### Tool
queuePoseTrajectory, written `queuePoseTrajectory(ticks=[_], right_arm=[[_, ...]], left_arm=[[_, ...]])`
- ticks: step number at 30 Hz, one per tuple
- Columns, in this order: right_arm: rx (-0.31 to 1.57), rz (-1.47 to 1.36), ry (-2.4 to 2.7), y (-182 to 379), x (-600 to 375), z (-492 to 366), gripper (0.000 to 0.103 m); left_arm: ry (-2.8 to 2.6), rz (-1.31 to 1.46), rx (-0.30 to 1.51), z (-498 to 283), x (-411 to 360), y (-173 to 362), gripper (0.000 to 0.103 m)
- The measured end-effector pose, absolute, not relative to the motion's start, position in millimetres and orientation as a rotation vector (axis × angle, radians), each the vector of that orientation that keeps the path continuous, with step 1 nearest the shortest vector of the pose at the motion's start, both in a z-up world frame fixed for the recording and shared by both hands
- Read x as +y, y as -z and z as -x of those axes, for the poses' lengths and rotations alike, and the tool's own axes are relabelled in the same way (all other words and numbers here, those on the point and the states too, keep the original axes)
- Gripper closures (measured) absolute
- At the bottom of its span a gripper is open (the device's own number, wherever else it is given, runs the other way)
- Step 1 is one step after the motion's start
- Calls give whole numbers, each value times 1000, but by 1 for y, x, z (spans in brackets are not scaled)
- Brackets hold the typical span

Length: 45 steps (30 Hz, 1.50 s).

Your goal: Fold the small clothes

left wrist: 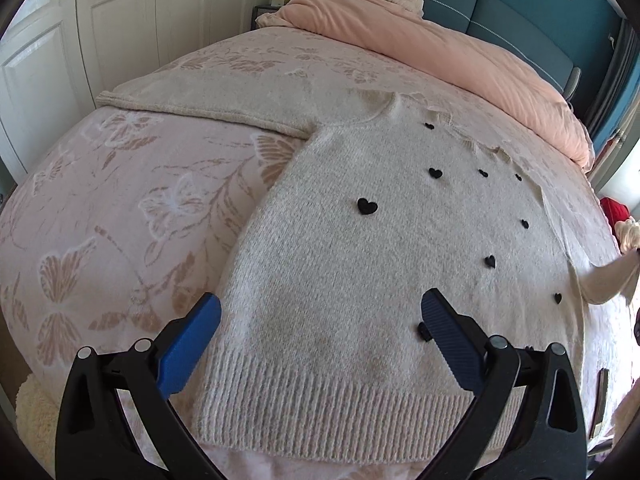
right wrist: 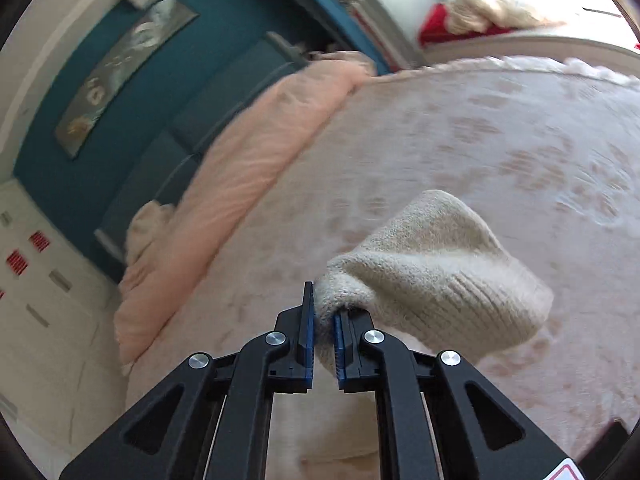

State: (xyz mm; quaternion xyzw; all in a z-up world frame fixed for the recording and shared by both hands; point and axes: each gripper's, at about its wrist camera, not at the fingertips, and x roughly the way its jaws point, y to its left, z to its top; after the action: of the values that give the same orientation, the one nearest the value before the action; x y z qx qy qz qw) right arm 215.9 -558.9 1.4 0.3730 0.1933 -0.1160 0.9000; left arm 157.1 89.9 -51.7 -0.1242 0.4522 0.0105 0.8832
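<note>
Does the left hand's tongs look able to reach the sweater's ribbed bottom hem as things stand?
Probably yes. The left tongs stand open just above the sweater, straddling its lower body, and the ribbed hem lies bare right under them with nothing on it.

Home bedroom. Bed (left wrist: pixel 100 208) fills most of both views, covered in pink spread with butterfly and leaf print. Peach duvet (left wrist: pixel 440 52) bunched along upper right of the left wrist view, against padded blue headboard (left wrist: pixel 520 12). Teal wall (right wrist: pixel 80 92) at upper left of the right wrist view carries a framed picture (right wrist: pixel 120 68). White panelled wardrobe doors (left wrist: pixel 120 20) at upper left.
</note>
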Motion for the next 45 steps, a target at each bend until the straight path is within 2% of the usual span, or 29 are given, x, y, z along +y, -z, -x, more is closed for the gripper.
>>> queuePoseTrajectory(ticks=[2, 4, 5, 7, 9, 11, 14, 18, 22, 24, 25, 26, 27, 28, 29, 30, 33, 34, 36, 37, 38, 41, 45], right_arm=[[388, -680, -2, -39, -480, -250, 94], [440, -643, -221, -45, -403, -282, 88], [489, -624, -314, -38, -366, -298, 87], [593, -530, -402, -12, -298, -321, 69], [666, -455, -388, 16, -260, -328, 68], [703, -479, -335, 40, -261, -321, 67], [725, -619, -226, 68, -296, -285, 54], [763, -726, -73, 101, -350, -246, 51], [758, -877, -15, 125, -381, -238, 44], [762, -896, -4, 133, -385, -249, 44], [761, -914, -3, 136, -387, -257, 44], [759, -929, 1, 138, -388, -266, 50], [746, -933, 0, 137, -390, -275, 79], [732, -927, 5, 131, -391, -282, 95], [698, -924, 6, 123, -394, -286, 95], [630, -922, -8, 110, -397, -284, 95], [499, -853, -15, 86, -405, -271, 96], [530, -822, 21, 96, -408, -272, 97], [750, -812, 92, 143, -412, -288, 97], [796, -816, 101, 160, -413, -287, 99], [761, -802, 88, 155, -412, -281, 99], [773, -754, 127, 130, -407, -269, 88], [627, -611, 250, 87, -393, -237, 88]], left_arm=[[4, 292, 913, -166, 91, 45, 5], [23, 319, 881, -175, 90, 37, 5], [43, 342, 868, -181, 90, 33, 5], [82, 400, 856, -196, 89, 28, 5], [120, 465, 862, -216, 89, 27, 5], [174, 531, 881, -242, 87, 31, 5], [196, 596, 931, -292, 81, 47, 5], [179, 747, 1029, -359, 69, 89, 5], [92, 913, 1116, -390, 59, 132, 5], [33, 884, 1100, -395, 51, 130, 5], [18, 850, 1100, -398, 46, 127, 18], [26, 804, 1086, -402, 39, 120, 36], [25, 735, 1084, -408, 33, 113, 69], [29, 692, 1075, -412, 29, 106, 80], [41, 679, 1046, -413, 29, 97, 82], [78, 683, 1000, -412, 30, 87, 96], [119, 640, 887, -410, 34, 66, 97], [119, 605, 893, -413, 32, 72, 97], [96, 560, 996, -423, 25, 104, 97], [75, 551, 1034, -421, 27, 118, 97], [79, 560, 1029, -415, 31, 128, 97], [91, 561, 993, -408, 32, 128, 95], [101, 553, 987, -409, 34, 132, 94]])
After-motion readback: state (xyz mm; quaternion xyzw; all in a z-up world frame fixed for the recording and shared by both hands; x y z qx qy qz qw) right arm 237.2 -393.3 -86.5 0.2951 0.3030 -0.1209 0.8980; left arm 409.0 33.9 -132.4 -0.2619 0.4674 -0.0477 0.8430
